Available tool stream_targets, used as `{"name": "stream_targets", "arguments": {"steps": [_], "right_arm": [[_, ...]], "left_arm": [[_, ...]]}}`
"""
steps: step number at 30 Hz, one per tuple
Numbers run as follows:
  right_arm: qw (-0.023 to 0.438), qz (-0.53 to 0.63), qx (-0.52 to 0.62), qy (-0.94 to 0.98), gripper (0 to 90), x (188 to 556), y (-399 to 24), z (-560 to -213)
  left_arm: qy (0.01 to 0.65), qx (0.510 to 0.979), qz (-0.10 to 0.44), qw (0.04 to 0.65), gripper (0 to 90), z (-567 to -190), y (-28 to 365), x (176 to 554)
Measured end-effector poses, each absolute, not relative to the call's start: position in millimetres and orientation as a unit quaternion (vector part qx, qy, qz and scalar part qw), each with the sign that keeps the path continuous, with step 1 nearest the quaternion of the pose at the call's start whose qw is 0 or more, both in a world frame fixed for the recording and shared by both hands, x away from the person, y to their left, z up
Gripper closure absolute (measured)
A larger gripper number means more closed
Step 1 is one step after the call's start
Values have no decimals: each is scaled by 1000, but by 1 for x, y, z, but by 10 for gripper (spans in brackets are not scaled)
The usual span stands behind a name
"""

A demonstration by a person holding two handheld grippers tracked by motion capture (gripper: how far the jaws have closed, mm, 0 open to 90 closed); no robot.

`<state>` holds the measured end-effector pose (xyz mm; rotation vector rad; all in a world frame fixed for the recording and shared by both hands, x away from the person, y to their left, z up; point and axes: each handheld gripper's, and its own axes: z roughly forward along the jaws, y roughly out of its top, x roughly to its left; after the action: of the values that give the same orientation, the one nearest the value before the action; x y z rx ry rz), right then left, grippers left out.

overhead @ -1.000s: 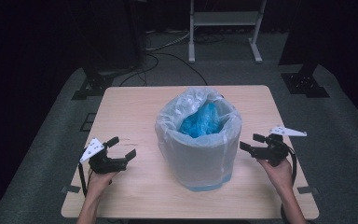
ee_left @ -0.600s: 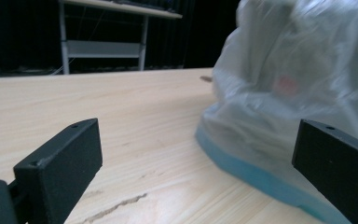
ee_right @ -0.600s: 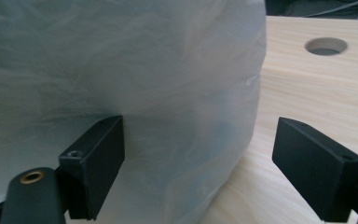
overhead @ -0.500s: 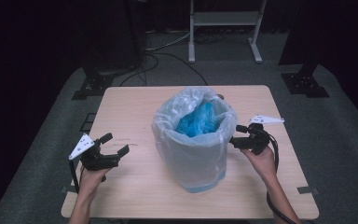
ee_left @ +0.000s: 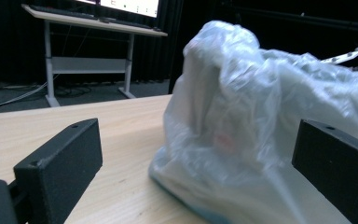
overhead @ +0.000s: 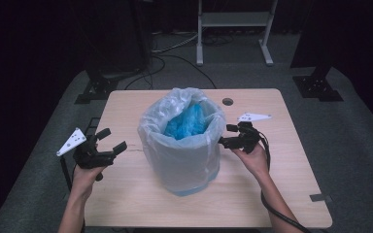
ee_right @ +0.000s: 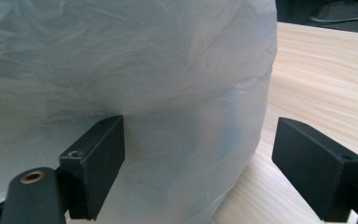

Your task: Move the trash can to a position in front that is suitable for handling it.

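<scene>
Right gripper (overhead: 227, 135) stood spread against the bag-lined bin (overhead: 182, 141) at frame centre; left gripper (overhead: 110, 141), also spread, sat apart at lower left. Risk: closing on the loose liner (ee_right: 168, 70) alone could tear it or drag the light bin sideways.

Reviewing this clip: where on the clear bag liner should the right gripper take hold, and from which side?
Probably the loose plastic folded over the rim of the bag liner, taken from the bin's right side. The right gripper is already there, jaws open. Lower down the film lies flat on the bin's wall, leaving little to pinch.
</scene>
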<state>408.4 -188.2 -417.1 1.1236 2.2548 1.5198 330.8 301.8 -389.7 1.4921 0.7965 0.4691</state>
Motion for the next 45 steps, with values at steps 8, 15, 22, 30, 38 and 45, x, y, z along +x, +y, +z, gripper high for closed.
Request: {"name": "stream_targets", "arguments": {"steps": [8, 15, 22, 30, 38, 45], "right_arm": [[87, 513, 353, 777, 157, 417, -157, -414], [79, 514, 337, 785, 157, 420, -140, -413], [69, 518, 322, 789, 157, 422, -124, -413], [64, 512, 333, 789, 156, 419, -139, -419], [77, 522, 342, 778, 156, 412, -164, -406], [86, 535, 339, 769, 156, 408, -178, -384]], "left_arm": [[326, 661, 210, 642, 4, -364, 296, 337], [316, 667, 213, 641, 4, -350, 290, 344], [313, 678, 215, 629, 4, -339, 284, 353], [337, 699, 207, 595, 60, -337, 279, 374], [368, 698, 210, 577, 271, -346, 275, 384], [361, 713, 222, 558, 421, -346, 270, 385]]}}
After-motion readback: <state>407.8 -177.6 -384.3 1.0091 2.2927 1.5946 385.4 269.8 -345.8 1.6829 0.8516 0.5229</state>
